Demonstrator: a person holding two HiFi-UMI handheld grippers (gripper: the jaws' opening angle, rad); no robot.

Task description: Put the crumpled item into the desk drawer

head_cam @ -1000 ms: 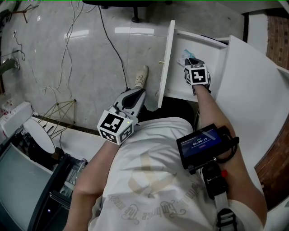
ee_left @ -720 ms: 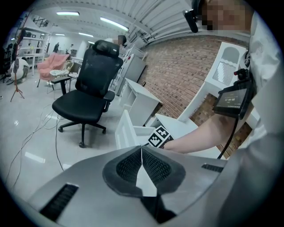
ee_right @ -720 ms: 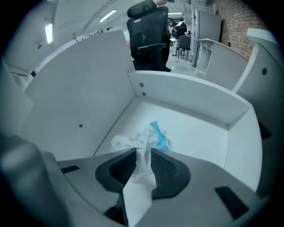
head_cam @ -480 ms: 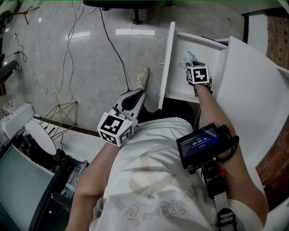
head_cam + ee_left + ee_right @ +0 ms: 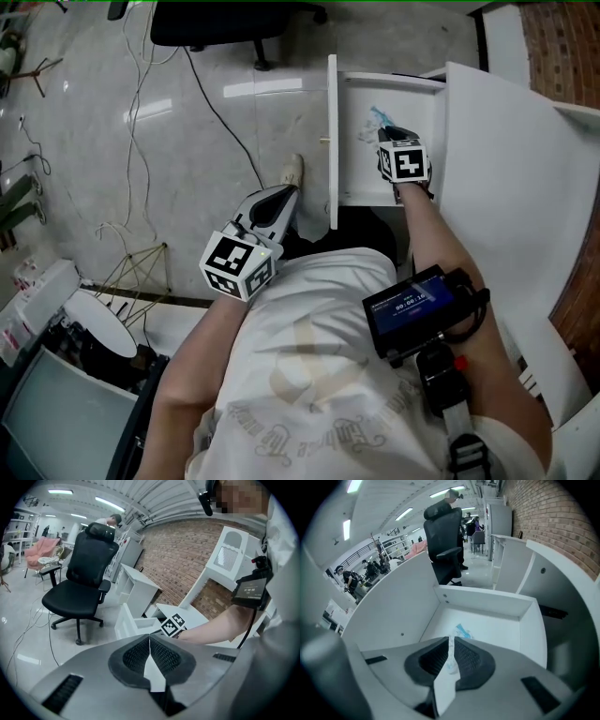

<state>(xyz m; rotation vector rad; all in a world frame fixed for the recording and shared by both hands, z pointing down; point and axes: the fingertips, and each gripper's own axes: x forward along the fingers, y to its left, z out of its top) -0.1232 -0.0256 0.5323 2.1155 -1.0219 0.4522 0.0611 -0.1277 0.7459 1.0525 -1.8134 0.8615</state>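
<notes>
Right gripper (image 5: 451,643) over the open desk drawer (image 5: 487,606), jaws just closed, pressed together, nothing between them; crumpled item (image 5: 461,631) lies on the drawer floor at its twelve o'clock; left gripper (image 5: 149,639), eight o'clock in head view, pressed together, empty.

White desk drawer (image 5: 361,183) pulled open, crumpled bluish-white item (image 5: 373,125) lying loose on its bare bottom. Shiny grey floor (image 5: 187,159) alongside: loose cables (image 5: 141,89), black office chair (image 5: 234,21), one shoe (image 5: 292,172).
</notes>
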